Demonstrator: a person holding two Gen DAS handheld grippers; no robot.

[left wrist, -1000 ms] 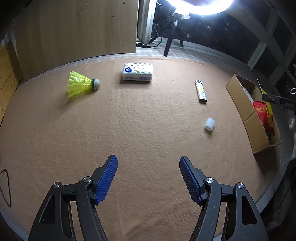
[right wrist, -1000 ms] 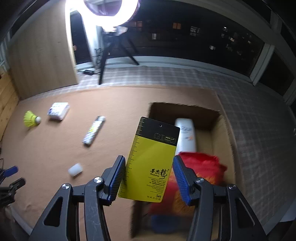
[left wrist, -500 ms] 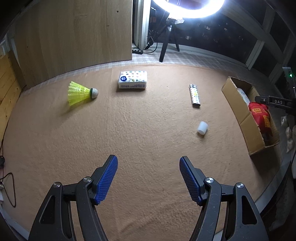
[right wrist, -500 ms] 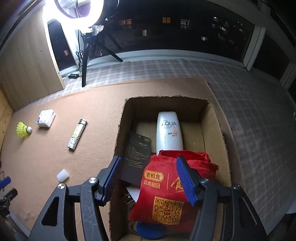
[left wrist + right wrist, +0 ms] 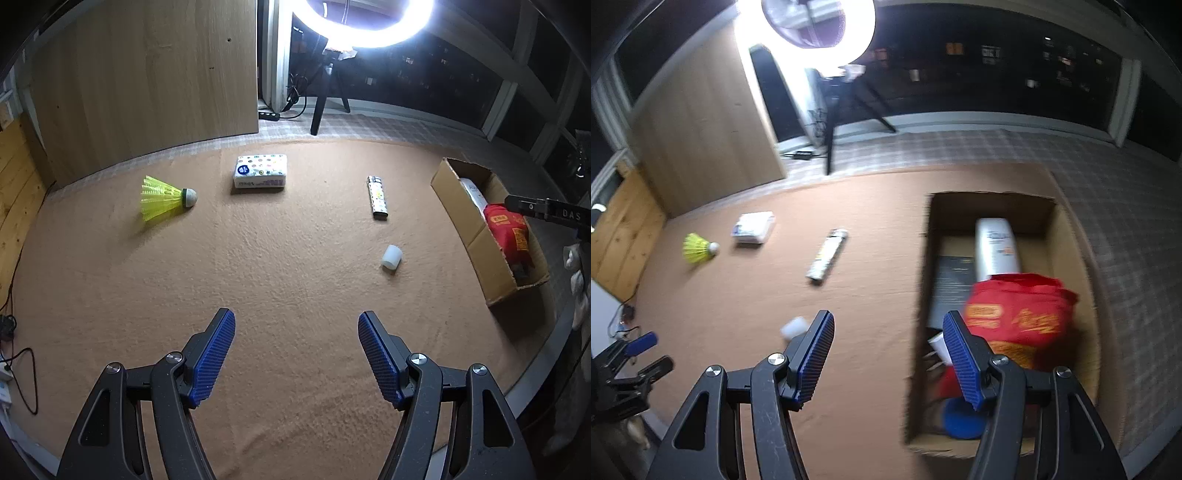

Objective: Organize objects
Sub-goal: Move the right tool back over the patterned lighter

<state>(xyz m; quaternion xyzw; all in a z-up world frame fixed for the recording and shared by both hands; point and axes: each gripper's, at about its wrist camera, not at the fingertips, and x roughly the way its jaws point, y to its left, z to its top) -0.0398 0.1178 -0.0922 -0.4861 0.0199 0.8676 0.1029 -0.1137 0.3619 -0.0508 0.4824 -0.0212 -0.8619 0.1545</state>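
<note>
Both the left gripper (image 5: 296, 354) and right gripper (image 5: 888, 356) gape empty; the small white cap (image 5: 391, 255), right of centre, could roll from a careless pinch.

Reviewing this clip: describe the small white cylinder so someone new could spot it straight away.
Start at the cardboard box on the right side of the brown mat. Just left of the box lies a patterned lighter, and nearer the camera than the lighter is the white cylinder. It is the only plain, unprinted thing on the mat, short and stubby, apart from the rest.
</note>
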